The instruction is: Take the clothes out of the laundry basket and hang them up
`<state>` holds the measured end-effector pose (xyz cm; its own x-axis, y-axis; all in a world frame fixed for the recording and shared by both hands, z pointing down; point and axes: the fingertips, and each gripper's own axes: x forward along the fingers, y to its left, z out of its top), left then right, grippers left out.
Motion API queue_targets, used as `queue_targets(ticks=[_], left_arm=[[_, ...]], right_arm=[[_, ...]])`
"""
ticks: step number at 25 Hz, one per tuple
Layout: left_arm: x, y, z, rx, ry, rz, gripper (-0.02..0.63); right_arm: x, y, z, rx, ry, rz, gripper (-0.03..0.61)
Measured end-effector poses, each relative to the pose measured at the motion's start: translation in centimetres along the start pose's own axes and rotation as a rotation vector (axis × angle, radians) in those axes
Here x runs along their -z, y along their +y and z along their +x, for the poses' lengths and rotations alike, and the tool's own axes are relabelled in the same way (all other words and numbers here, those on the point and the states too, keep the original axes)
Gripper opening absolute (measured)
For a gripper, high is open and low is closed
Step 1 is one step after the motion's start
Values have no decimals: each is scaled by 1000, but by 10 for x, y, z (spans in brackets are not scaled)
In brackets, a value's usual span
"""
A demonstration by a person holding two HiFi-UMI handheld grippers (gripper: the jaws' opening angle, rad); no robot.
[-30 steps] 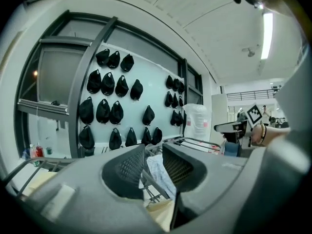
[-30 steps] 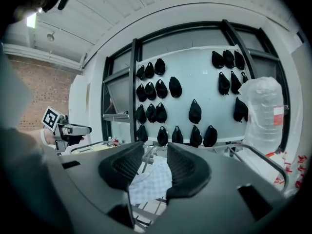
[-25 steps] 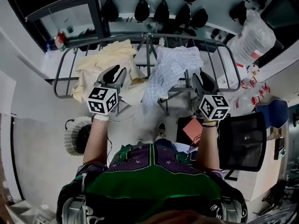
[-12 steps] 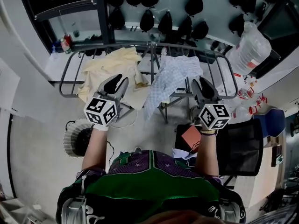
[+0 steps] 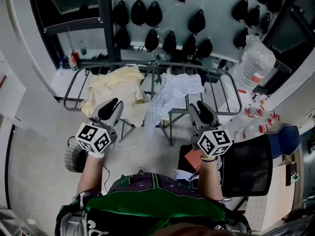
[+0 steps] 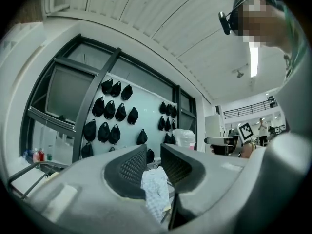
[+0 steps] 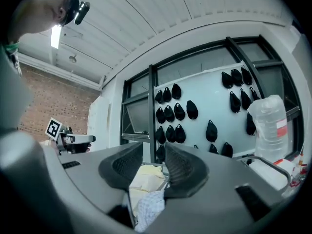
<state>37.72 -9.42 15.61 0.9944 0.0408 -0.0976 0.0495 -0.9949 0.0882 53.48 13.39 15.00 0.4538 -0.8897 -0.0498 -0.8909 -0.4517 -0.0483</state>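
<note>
One checked cloth (image 5: pixel 172 95) on rack (image 5: pixel 226 75) | ahead-left of right claw (image 5: pixel 199 105) | untouched

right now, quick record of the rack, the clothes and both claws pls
drying rack: in front of the person, two garments on it
yellow garment: draped over the rack's left half
checked garment: draped over the right half, one end hanging below the rails
left claw: apart, has just been closing, nothing between, not touching the clothes
right claw: apart, empty, not touching the clothes
</note>
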Motion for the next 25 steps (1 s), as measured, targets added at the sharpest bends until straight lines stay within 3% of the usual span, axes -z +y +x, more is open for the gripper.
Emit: queue_targets(ticks=[8, 14, 18, 23, 25], left_arm=[[-7, -58, -26, -88, 9, 45, 87], [-21, -66, -41, -158, -33, 57, 53], [-22, -55, -36, -158, -47, 66, 21], [-24, -50, -31, -135, -45, 123, 17], [-24, -46, -32, -112, -48, 112, 17]], right_arm=[[-7, -27, -71, 20, -24, 23, 135], [-12, -25, -84, 18, -48, 20, 117], [-16, -16, -81, 37, -62, -1, 99], [-16, -3, -71, 46, -79, -9, 3], [-18, 0, -68, 73, -83, -26, 2]])
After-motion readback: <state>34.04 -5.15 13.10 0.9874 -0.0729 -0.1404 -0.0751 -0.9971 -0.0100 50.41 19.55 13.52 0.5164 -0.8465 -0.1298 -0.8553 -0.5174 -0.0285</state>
